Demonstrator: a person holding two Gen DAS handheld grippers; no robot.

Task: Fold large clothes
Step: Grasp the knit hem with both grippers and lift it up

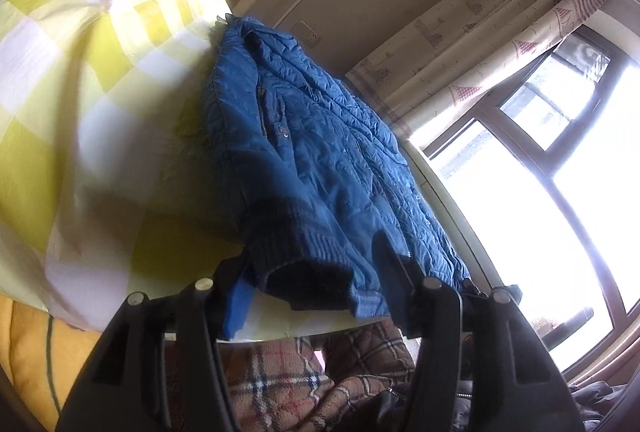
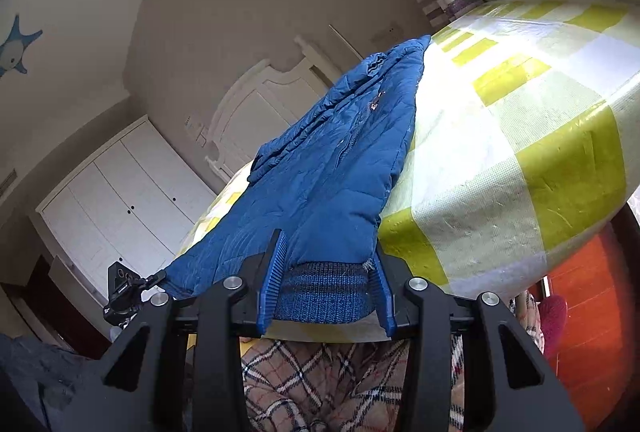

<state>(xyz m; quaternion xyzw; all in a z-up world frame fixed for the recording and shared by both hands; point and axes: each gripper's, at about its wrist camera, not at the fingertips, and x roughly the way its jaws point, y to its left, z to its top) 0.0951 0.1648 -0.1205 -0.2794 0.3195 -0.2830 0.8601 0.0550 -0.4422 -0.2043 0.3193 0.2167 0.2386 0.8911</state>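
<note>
Only the right tongs [image 2: 326, 292] view shows the jacket [image 2: 332, 167] hem clamped.

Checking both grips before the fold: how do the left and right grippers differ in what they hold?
The right gripper squarely clamps the jacket's knit hem band, blue pads on both sides. The left gripper grips a bunched hem corner, with the fabric hiding one pad. Both are shut on the same blue jacket at the table edge.

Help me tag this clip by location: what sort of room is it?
Most likely a bedroom at home: a white wardrobe with double doors, a carved white headboard against the wall, and a patterned curtain beside a big window.
</note>
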